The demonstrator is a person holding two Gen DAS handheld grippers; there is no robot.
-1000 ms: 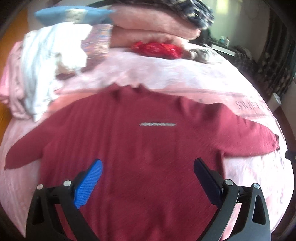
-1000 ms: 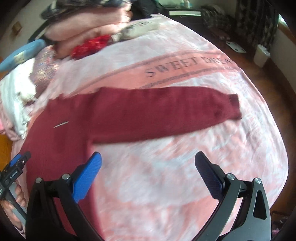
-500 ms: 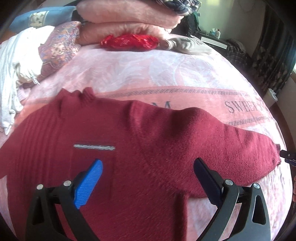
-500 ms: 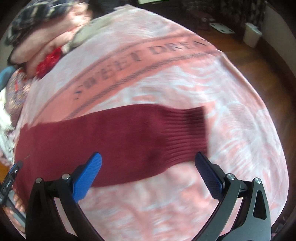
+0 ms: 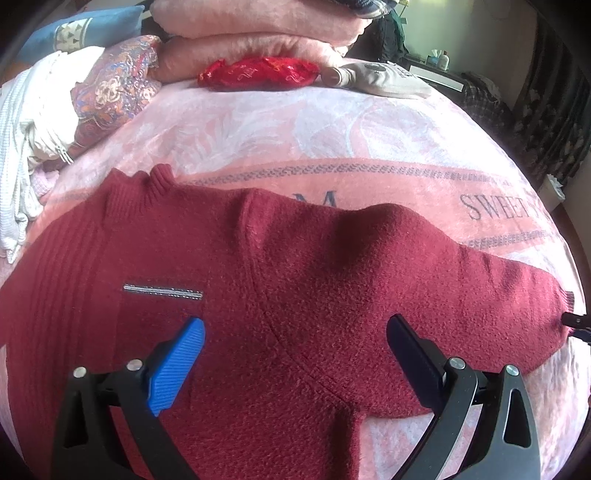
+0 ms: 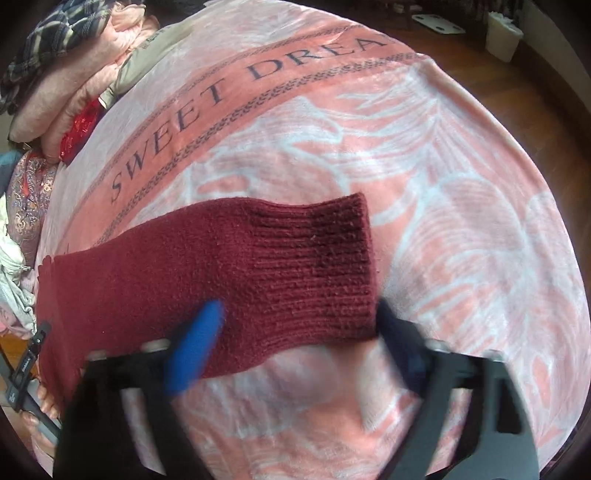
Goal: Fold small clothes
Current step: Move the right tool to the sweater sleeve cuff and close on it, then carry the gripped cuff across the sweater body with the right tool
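Observation:
A dark red knit sweater (image 5: 280,280) lies front up on the pink blanket (image 5: 295,133), with a silver bar on its chest. My left gripper (image 5: 295,332) is open just above the sweater, over its right armpit and shoulder. In the right wrist view the sweater's right sleeve (image 6: 229,269) stretches out flat, ending in a ribbed cuff (image 6: 325,269). My right gripper (image 6: 299,317) is open and low, its fingers astride the cuff's near edge. Its tip shows at the sleeve end in the left wrist view (image 5: 574,321).
Folded pink blankets (image 5: 258,33), a red bundle (image 5: 258,72) and a grey garment (image 5: 384,77) lie at the bed's head. White clothes (image 5: 33,110) and a patterned cushion (image 5: 110,92) sit at the left. The wooden floor (image 6: 517,81) lies past the bed's right edge.
Both grippers have dropped closer to the sweater. The left moved right, from the chest toward the right shoulder. The right moved along the sleeve out to the cuff.

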